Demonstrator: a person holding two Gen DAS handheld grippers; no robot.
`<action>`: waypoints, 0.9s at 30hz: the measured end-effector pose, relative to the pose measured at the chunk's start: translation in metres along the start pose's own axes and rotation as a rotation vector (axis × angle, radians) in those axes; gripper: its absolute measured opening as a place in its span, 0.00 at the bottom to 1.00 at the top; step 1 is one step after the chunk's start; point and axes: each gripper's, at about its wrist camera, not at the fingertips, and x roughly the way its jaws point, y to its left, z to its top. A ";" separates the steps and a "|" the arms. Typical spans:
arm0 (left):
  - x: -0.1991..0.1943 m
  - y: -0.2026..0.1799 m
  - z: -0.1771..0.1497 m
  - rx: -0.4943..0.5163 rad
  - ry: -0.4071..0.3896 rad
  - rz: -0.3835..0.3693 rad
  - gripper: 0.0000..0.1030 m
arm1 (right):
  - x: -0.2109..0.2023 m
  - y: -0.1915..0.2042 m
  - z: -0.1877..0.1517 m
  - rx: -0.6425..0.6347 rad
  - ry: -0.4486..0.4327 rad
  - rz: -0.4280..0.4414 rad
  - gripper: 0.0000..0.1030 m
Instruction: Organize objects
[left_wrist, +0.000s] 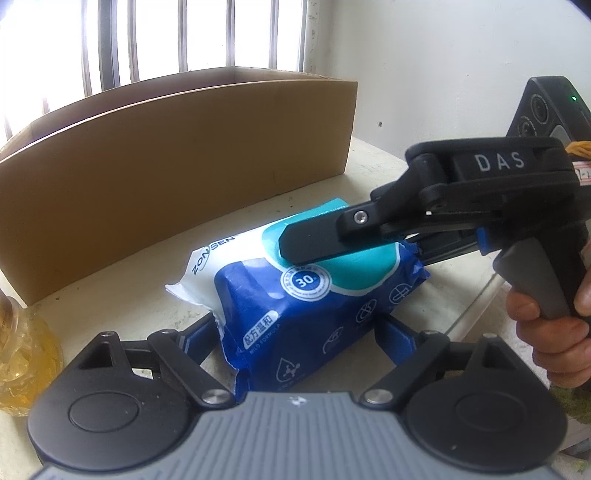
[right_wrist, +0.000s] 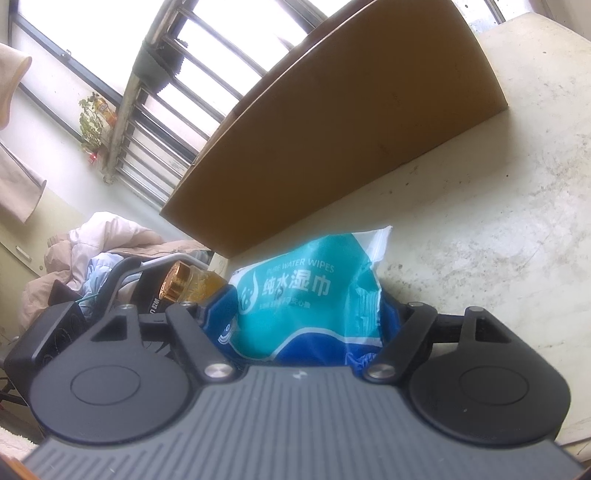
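A blue, teal and white pack of wet wipes (left_wrist: 295, 295) sits on the white table in front of a brown cardboard box (left_wrist: 177, 177). My left gripper (left_wrist: 295, 332) straddles its near end, jaws closed against both sides. My right gripper (left_wrist: 325, 247) comes in from the right; one black finger (left_wrist: 314, 236) lies across the top of the pack, the other is hidden under it. In the right wrist view the pack (right_wrist: 310, 295) fills the space between my right gripper's (right_wrist: 303, 317) fingers, with the box (right_wrist: 351, 129) behind.
A yellow glass bottle with a gold cap (left_wrist: 22, 354) stands at the left, also visible in the right wrist view (right_wrist: 192, 284). The white table (right_wrist: 498, 240) stretches right. A barred window is behind the box. A black device (left_wrist: 546, 107) stands far right.
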 end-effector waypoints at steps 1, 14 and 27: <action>0.000 0.000 0.000 0.000 0.001 0.000 0.89 | 0.000 0.000 0.000 -0.001 -0.002 0.000 0.73; -0.004 0.009 0.004 -0.059 0.005 -0.039 0.88 | -0.005 0.001 0.003 0.020 -0.024 -0.014 0.73; -0.006 0.010 0.005 -0.101 -0.006 -0.041 0.86 | 0.002 0.011 -0.004 -0.001 -0.026 -0.045 0.69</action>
